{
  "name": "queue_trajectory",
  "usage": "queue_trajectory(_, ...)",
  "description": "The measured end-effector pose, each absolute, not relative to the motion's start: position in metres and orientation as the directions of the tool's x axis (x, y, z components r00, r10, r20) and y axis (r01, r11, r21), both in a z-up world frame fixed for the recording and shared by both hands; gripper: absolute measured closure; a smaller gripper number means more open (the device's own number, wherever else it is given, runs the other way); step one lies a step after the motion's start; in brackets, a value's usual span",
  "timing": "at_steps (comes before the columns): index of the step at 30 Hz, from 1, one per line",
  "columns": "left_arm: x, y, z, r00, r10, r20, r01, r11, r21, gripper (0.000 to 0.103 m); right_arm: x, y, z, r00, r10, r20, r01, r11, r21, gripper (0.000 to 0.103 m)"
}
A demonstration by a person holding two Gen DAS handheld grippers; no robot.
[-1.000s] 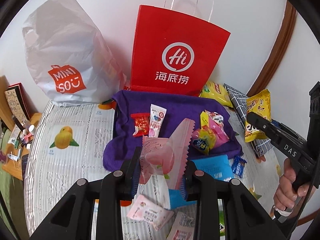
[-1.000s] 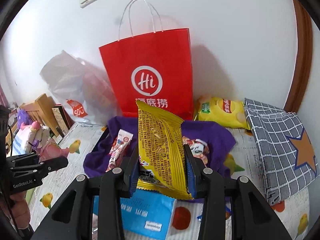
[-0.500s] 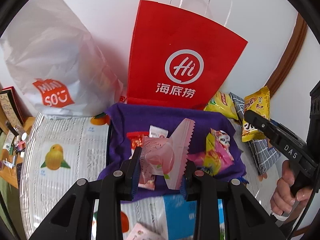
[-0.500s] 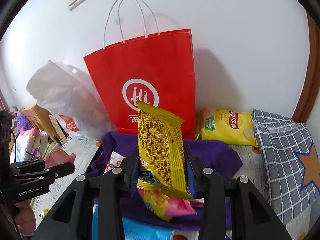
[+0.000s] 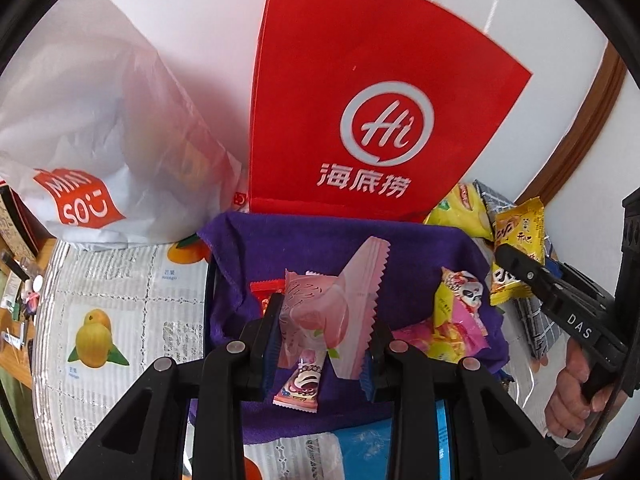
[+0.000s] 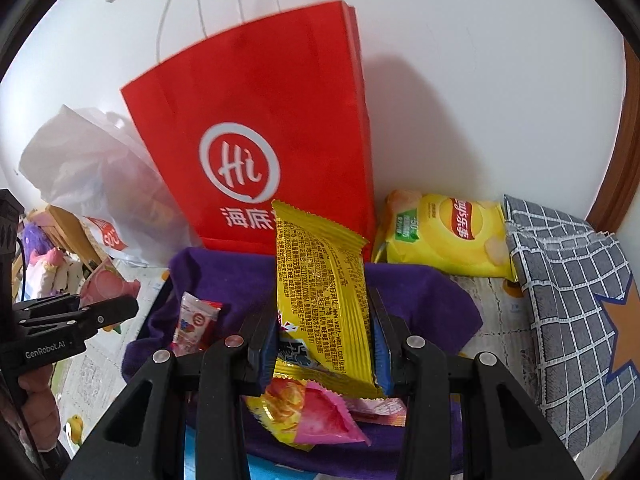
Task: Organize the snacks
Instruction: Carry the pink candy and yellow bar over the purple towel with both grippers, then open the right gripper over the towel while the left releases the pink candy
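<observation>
Two hand-held grippers are hanging over the purple cloth [image 5: 256, 248], which lies just in front of the red paper bag [image 5: 360, 92]. The left hand-held gripper [image 5: 322, 344] is clamping a pink peach-print snack packet [image 5: 320, 312]; the right hand-held gripper [image 6: 324, 344] is pinching a yellow snack packet [image 6: 320, 292], long axis upright. Both packets are sitting directly above the cloth's pile of sweets, so releasing downward looks like the next call; the left seems slightly nearer the cloth's front edge.
</observation>
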State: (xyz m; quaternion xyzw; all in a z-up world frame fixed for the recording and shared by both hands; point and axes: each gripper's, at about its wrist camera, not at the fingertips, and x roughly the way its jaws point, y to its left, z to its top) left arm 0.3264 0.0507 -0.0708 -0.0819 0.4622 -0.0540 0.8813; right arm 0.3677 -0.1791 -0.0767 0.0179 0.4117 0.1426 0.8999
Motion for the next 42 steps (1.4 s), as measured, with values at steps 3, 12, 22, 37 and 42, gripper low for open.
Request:
queue_trajectory(3,0.329,0.054,-0.074,0.563,-0.169,-0.809,0.014,0.981,-0.196,0.073,0.372,-0.182,-0.083,0.609,0.266,-0.747,-0.237,0.96,0.149,0.064)
queue_trajectory(12,0.335,0.059,-0.083,0.543,-0.166,-0.823,0.003,0.981,-0.196,0.073,0.379,-0.186,-0.097,0.579,0.256,-0.774,-0.231,0.962,0.145,0.064)
queue_trajectory(22,0.336,0.062,-0.086,0.538,-0.163,-0.827,-0.001,0.981,-0.195,0.073,0.383,-0.183,-0.107,0.551,0.245,-0.798,-0.241,0.962,0.128,0.064)
queue_trajectory(37,0.342,0.067,-0.097,0.507,-0.151,-0.849,-0.027,0.981,-0.19,0.073,0.392,-0.179,-0.122,0.513,0.247,-0.822,-0.245,0.96,0.136,0.064)
queue_trajectory(42,0.345,0.063,-0.103,0.484,-0.15,-0.862,-0.022,0.983,-0.183,0.073,0.389,-0.164,-0.13,0.476,0.265,-0.839,-0.303,0.945,0.126,0.064)
